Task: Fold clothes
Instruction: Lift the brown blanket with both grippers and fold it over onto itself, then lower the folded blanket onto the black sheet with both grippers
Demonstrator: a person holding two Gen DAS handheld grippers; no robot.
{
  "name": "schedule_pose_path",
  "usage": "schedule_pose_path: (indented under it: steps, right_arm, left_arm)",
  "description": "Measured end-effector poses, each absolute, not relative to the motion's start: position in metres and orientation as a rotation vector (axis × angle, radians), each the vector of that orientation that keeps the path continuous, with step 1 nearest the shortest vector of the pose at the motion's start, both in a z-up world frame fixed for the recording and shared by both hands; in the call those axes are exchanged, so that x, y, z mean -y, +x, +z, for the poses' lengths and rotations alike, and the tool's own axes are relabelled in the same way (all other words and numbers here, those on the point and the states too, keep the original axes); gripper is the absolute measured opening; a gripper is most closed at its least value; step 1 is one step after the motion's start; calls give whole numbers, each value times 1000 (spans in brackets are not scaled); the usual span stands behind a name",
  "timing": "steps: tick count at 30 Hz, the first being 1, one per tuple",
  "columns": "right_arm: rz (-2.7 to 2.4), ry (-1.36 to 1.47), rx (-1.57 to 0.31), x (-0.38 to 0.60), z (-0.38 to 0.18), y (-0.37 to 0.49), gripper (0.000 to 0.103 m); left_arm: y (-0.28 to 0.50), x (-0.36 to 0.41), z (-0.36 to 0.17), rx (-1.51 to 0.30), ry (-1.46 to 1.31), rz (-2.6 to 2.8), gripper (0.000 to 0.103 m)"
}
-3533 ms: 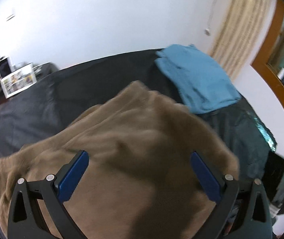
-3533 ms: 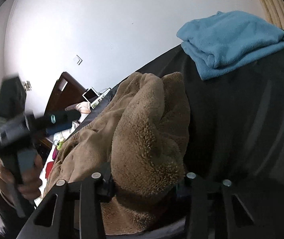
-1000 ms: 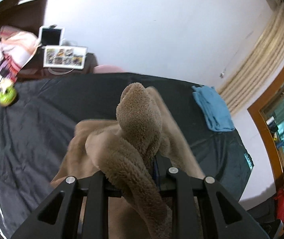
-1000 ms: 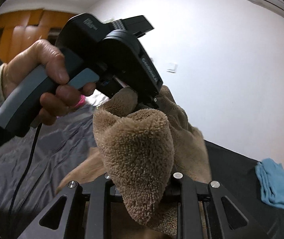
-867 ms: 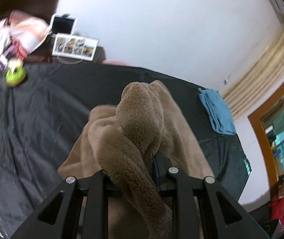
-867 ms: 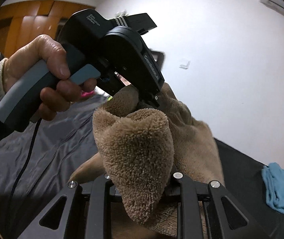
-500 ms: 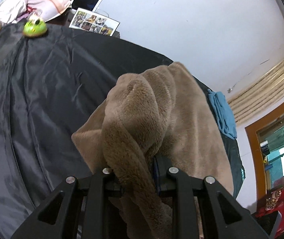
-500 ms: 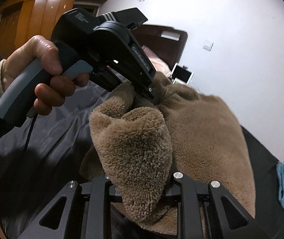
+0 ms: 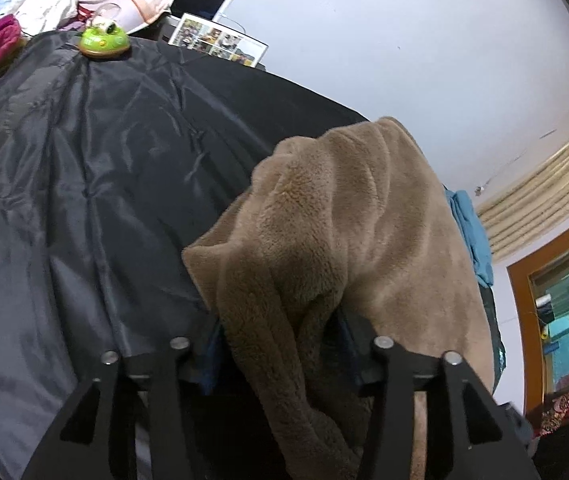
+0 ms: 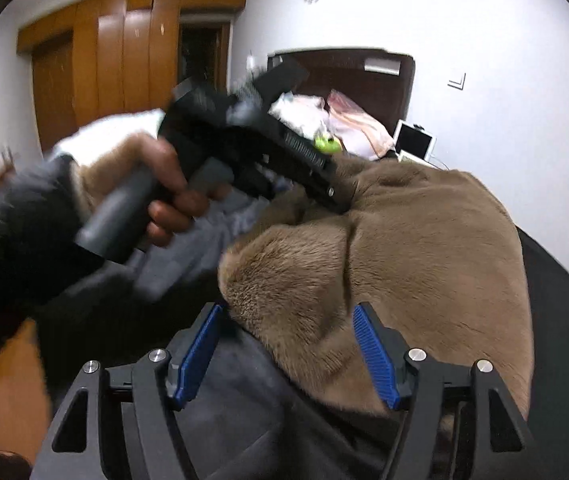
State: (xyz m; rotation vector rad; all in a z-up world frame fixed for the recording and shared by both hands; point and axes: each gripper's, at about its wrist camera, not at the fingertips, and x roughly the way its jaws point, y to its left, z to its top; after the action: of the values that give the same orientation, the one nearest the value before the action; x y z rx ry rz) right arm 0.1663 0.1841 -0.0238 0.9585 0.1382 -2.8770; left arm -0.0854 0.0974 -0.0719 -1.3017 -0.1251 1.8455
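Note:
A brown fleece garment (image 9: pixel 356 216) lies folded over on the black sheet (image 9: pixel 96 168) of the bed. My left gripper (image 9: pixel 280 344) has its jaws parted a little, with a fold of the fleece still hanging between them. In the right wrist view the same fleece (image 10: pixel 424 248) lies in front of my right gripper (image 10: pixel 288 348), whose blue pads (image 10: pixel 376 352) stand wide apart around its near edge without pinching it. The left gripper (image 10: pixel 332 196) shows there too, blurred, held in a hand at the fleece's far edge.
A folded blue towel (image 9: pixel 472 232) lies beyond the fleece near the curtain. A green toy (image 9: pixel 102 40), a photo frame (image 9: pixel 220 42), a tablet and piled clothes (image 9: pixel 44 12) sit at the head of the bed. Wooden wardrobe doors (image 10: pixel 124 56) stand at the left.
Both grippers lowered the lifted fleece onto the sheet. My right gripper opened and let go of it. My left gripper's jaws have parted somewhat.

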Motion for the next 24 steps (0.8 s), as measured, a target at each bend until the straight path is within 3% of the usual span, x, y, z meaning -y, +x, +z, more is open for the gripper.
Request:
schedule_pose_path:
  steps: [7,10,12,18,24]
  right_arm:
    - [-3033,840,209,-243,6,176,70]
    - [-3086,891,255,-263,2,162,70]
    - [-3099,923,223,-260,-4,155,70]
    - [-3134,986,40,-240,-18,155,80]
    - [-3090,1080,37,-243,-33,151,81]
  left_arm:
    - [-51,-94,-19,5,-1149,2004,57]
    - [-32,-105,6,-6,-1052,2009,70]
    - [-18,-118,12,-16,-1010,1978,76]
    - [-11,-147,-19,-27,-1091,1912,75]
    - [-13,-151,-34,3,-1130,1913,75]
